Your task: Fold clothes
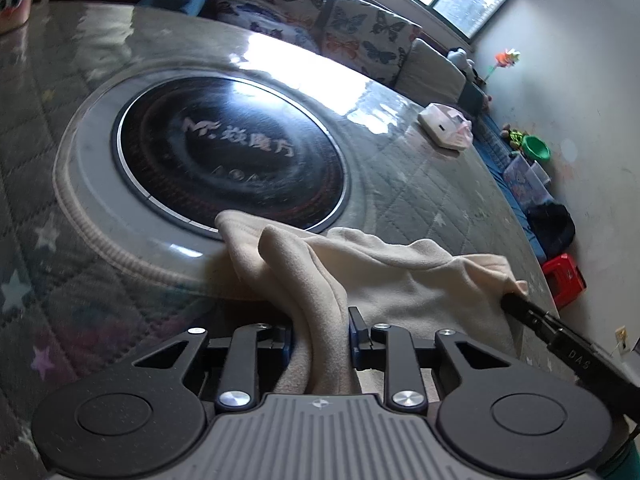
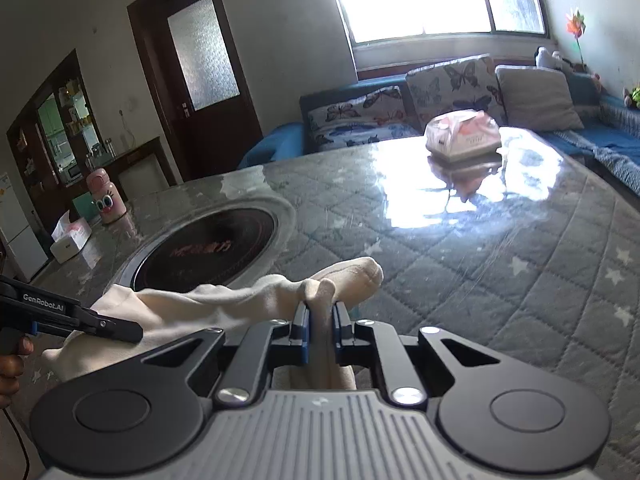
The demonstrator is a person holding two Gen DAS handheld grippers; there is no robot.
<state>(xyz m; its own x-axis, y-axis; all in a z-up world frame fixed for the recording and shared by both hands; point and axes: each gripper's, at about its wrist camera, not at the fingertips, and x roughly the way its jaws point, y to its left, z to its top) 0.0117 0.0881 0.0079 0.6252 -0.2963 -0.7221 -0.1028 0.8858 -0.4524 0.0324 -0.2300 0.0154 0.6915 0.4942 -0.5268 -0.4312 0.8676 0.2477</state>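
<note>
A cream fleece garment (image 1: 384, 276) lies bunched on the glass-topped table, just in front of the round black cooktop (image 1: 232, 160). My left gripper (image 1: 320, 332) is shut on a thick fold of the garment, which runs back between its fingers. In the left wrist view the right gripper (image 1: 516, 294) pinches the cloth's far right corner. In the right wrist view my right gripper (image 2: 320, 316) is shut on a bunched edge of the same garment (image 2: 224, 300). The left gripper (image 2: 132, 330) enters from the left there, held by a hand (image 2: 12, 364), its tip on the cloth.
The table (image 2: 500, 272) covers a quilted grey star-patterned cloth under glass. A tissue box (image 2: 464, 134) sits at its far side, a pink bottle (image 2: 105, 196) and a white box (image 2: 72, 238) at the left. A sofa with butterfly cushions (image 2: 452, 80) lines the wall beyond.
</note>
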